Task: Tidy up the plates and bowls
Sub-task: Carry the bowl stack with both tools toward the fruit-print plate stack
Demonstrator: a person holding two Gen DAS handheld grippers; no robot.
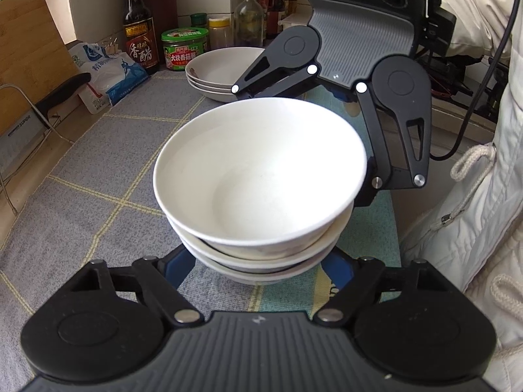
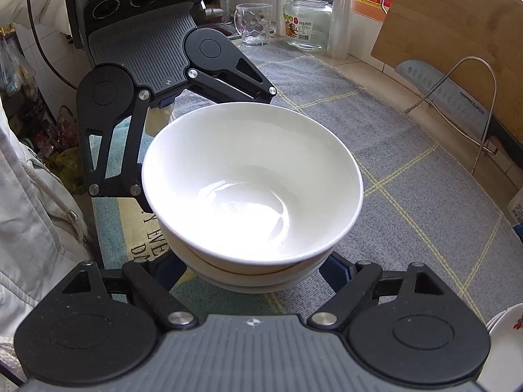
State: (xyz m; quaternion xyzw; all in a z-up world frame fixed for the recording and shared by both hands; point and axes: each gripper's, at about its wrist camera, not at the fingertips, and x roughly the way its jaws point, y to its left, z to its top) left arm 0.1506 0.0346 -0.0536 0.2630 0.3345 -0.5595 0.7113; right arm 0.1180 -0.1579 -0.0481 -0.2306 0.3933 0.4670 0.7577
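Note:
A stack of three white bowls [image 1: 258,170] stands on the grey checked mat [image 1: 108,170], its top bowl empty and slightly tilted. My left gripper [image 1: 258,274] reaches in from the near side, its blue fingers [image 1: 178,268] pressed to either side of the lower bowls. From the opposite side my right gripper [image 2: 258,271] straddles the same bowl stack [image 2: 251,179], blue fingers [image 2: 336,269] against the lowest bowl. All fingertips are hidden under the bowls. A second pile of shallow white dishes [image 1: 222,68] sits behind.
Sauce bottles [image 1: 139,29], a green-lidded jar [image 1: 184,49] and a salt bag [image 1: 108,72] line the back. A cutting board [image 2: 457,23] and cleaver in a wire rack [image 2: 457,98], a glass mug [image 2: 253,23] and a jar [image 2: 305,19] stand along the wall. A person's white jacket [image 1: 464,212] borders the counter.

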